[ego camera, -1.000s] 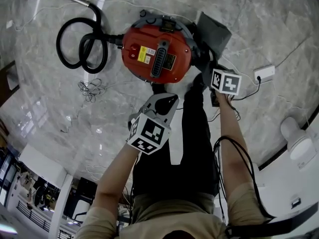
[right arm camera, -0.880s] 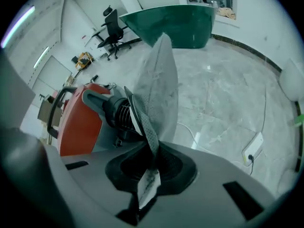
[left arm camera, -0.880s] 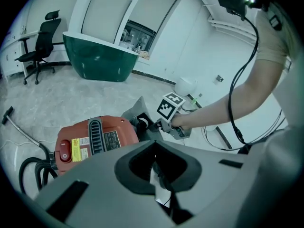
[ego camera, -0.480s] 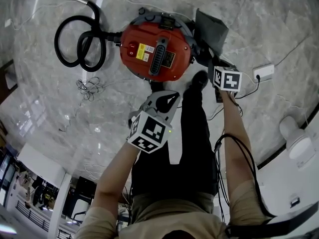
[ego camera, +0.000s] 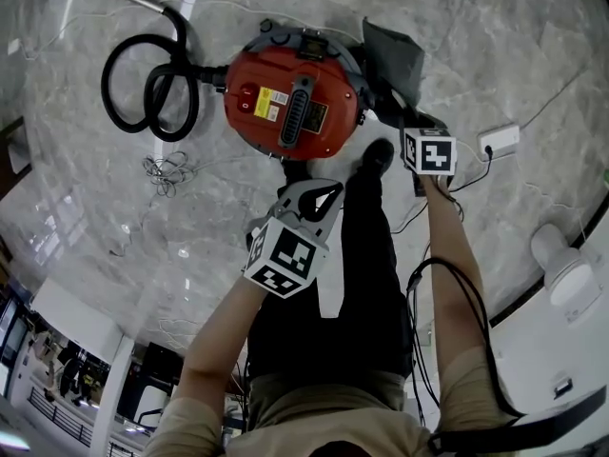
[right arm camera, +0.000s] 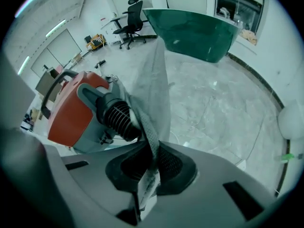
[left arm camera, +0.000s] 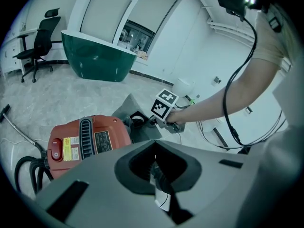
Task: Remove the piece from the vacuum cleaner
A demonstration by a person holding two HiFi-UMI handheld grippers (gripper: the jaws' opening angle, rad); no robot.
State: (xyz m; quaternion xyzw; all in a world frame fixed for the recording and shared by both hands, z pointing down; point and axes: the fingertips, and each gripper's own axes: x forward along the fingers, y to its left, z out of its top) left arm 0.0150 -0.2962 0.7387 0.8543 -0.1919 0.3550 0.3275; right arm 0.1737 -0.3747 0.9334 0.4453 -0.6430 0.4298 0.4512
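Note:
A red canister vacuum cleaner lies on the marble floor, its black hose coiled to its left. A grey fabric piece hangs at its right side, beside a black ribbed port. My right gripper is shut on the lower edge of this grey piece, and the cloth runs between the pads. My left gripper hovers below the vacuum, above the person's leg, and does not touch it. Its jaws look shut with nothing in them. The vacuum lies ahead of it.
A white power strip with a cable lies right of the right gripper. A white round object stands at the far right. Loose wire lies left of the vacuum. A green counter and an office chair stand further off.
The vacuum and the grey piece have drifted slightly left and up in the head view. The right gripper keeps its hold on the cloth; the left gripper has hardly moved.

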